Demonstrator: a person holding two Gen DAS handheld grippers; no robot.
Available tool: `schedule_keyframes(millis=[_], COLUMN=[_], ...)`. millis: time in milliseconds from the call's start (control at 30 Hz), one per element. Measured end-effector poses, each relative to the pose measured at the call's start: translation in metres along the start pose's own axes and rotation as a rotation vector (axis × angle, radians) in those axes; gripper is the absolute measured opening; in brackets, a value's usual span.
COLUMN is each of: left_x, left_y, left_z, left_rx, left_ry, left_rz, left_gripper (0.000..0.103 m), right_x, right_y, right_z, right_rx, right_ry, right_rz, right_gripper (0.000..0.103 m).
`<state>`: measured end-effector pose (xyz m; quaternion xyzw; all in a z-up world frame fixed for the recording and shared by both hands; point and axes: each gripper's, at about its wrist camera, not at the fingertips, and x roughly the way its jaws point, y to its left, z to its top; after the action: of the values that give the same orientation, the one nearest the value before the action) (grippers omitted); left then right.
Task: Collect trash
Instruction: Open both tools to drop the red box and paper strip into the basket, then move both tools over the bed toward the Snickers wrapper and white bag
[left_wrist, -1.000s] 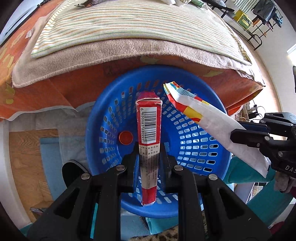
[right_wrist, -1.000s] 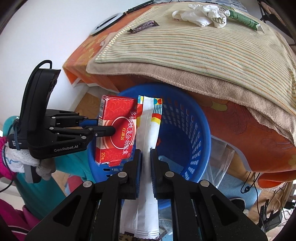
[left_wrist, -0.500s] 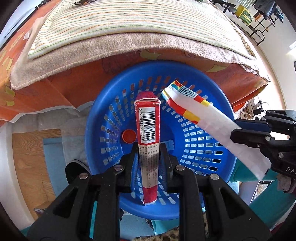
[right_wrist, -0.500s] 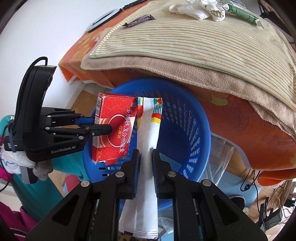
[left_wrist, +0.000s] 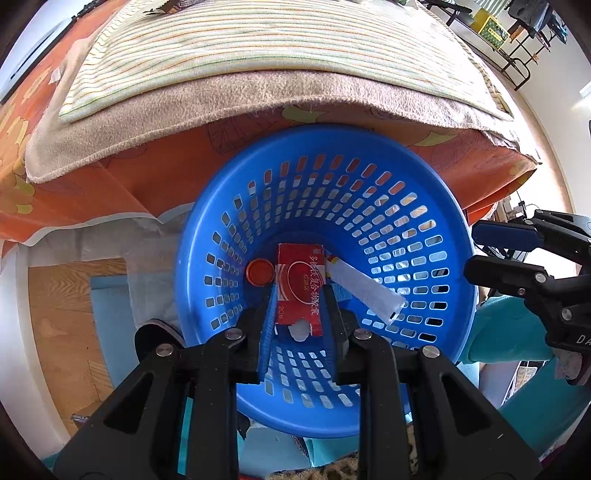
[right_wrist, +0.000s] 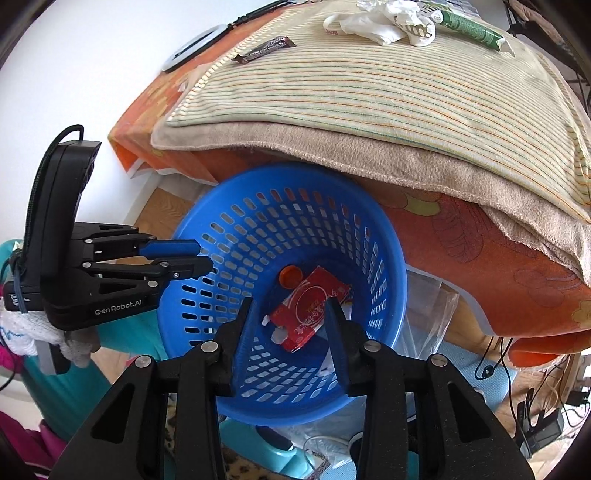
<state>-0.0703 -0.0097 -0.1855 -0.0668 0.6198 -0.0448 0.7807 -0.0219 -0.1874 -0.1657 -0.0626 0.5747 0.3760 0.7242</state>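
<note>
Lying in the blue basket (left_wrist: 454, 266) are a red box (left_wrist: 301, 284), white wrapper (left_wrist: 364, 290) and orange cap (left_wrist: 259, 272); both the left gripper (left_wrist: 299, 317) and right gripper (right_wrist: 290, 326), just opened, hold nothing beside the striped bed (right_wrist: 369, 96).

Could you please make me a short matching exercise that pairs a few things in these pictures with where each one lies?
Things:
1. red cardboard box
2. crumpled white tissue
3. dark brown snack wrapper
4. round blue plastic basket

Places:
A. near the far left corner of the striped cushion
B. on the floor, against the bed's side
C. at the cushion's far edge, beside a green wrapper
D. on the basket's bottom

Pairs: 1-D, 2-C, 3-A, 4-B
</note>
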Motion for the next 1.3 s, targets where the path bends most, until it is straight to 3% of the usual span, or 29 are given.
schedule_keyframes(millis=[100, 200, 300, 533, 633, 733, 1100, 1300], left_x=[-0.003, -0.010, -0.017, -0.037, -0.047, -0.057, -0.085, -0.090], left_y=[-0.002, -0.001, -0.002, 0.000, 0.008, 0.014, 0.045, 0.068], left_z=[0.001, 0.004, 0.009, 0.030, 0.042, 0.057, 0.109, 0.136], left_rx=[0.002, -0.001, 0.000, 0.010, 0.004, 0.006, 0.019, -0.028], left_ry=[-0.004, -0.025, -0.044, -0.094, -0.117, -0.141, -0.215, -0.244], left_rz=[0.002, 0.002, -0.004, -0.011, -0.006, 0.000, 0.023, 0.020], left_gripper=[0.025, 0.040, 0.040, 0.042, 0.062, 0.063, 0.063, 0.063], right_x=[-0.001, -0.003, -0.006, -0.022, -0.030, -0.037, -0.069, -0.090], right_y=[-0.002, -0.004, -0.004, -0.004, -0.006, -0.010, -0.033, -0.047], right_z=[-0.001, 0.000, 0.003, 0.013, 0.020, 0.026, 0.062, 0.093], right_rx=[0.001, 0.007, 0.009, 0.005, 0.009, 0.006, 0.052, 0.080], right_ry=[-0.001, -0.007, -0.017, -0.070, -0.094, -0.111, -0.201, -0.279], right_rz=[-0.004, -0.008, -0.018, -0.039, -0.040, -0.050, -0.060, -0.077], right_gripper=[0.035, 0.036, 0.037, 0.052, 0.056, 0.062, 0.063, 0.064])
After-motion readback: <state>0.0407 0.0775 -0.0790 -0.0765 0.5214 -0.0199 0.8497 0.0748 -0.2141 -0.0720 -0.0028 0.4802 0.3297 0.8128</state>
